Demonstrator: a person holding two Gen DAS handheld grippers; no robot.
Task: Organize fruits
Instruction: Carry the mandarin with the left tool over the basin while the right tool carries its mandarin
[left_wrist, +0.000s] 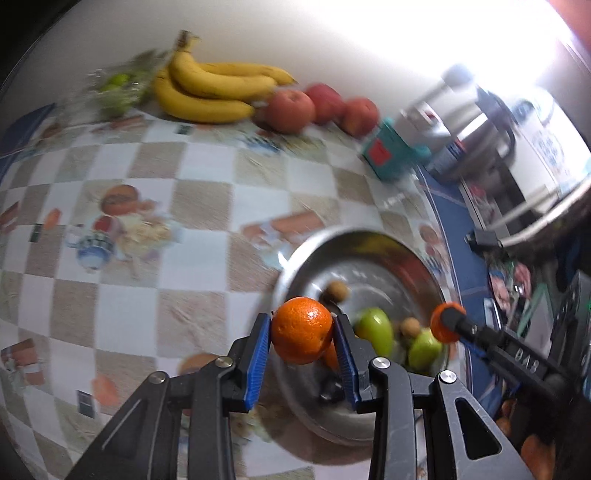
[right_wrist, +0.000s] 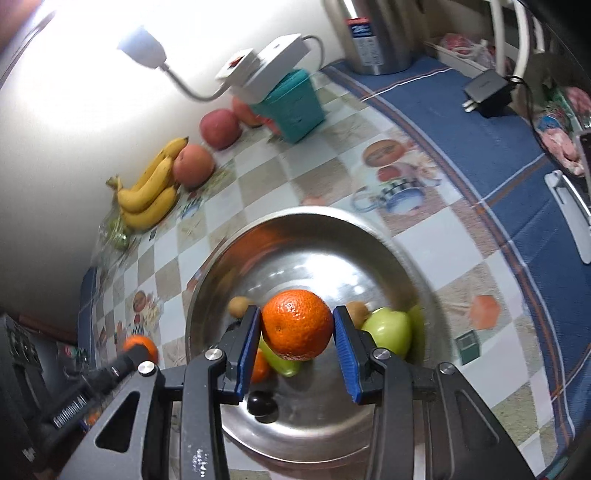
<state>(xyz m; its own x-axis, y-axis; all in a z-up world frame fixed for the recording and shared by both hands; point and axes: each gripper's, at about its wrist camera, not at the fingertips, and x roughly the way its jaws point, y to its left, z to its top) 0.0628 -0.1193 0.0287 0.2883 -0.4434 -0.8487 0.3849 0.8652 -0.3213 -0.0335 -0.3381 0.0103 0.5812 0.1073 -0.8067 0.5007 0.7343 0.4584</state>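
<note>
My left gripper (left_wrist: 302, 321) is shut on an orange (left_wrist: 301, 336), held over the left rim of a steel bowl (left_wrist: 314, 243). My right gripper (right_wrist: 296, 314) is shut on a second orange (right_wrist: 297, 328) above the bowl (right_wrist: 332, 216). Each gripper shows in the other's view with its orange: the right one (left_wrist: 448, 320) at the bowl's right side, the left one (right_wrist: 137, 349) at its left. In the bowl lie green fruits (right_wrist: 389, 332), small brown fruits (right_wrist: 238, 306), another orange (right_wrist: 259, 367) and a dark round fruit (right_wrist: 262, 406).
Against the wall lie a bunch of bananas (left_wrist: 214, 88), red apples (left_wrist: 291, 109) and a bag of green fruit (left_wrist: 118, 88). A teal box (right_wrist: 295, 107), a lamp (right_wrist: 144, 48), a steel kettle (right_wrist: 380, 33) and a charger (right_wrist: 487, 92) stand toward the back. The checked tablecloth (left_wrist: 147, 221) lies bare left of the bowl.
</note>
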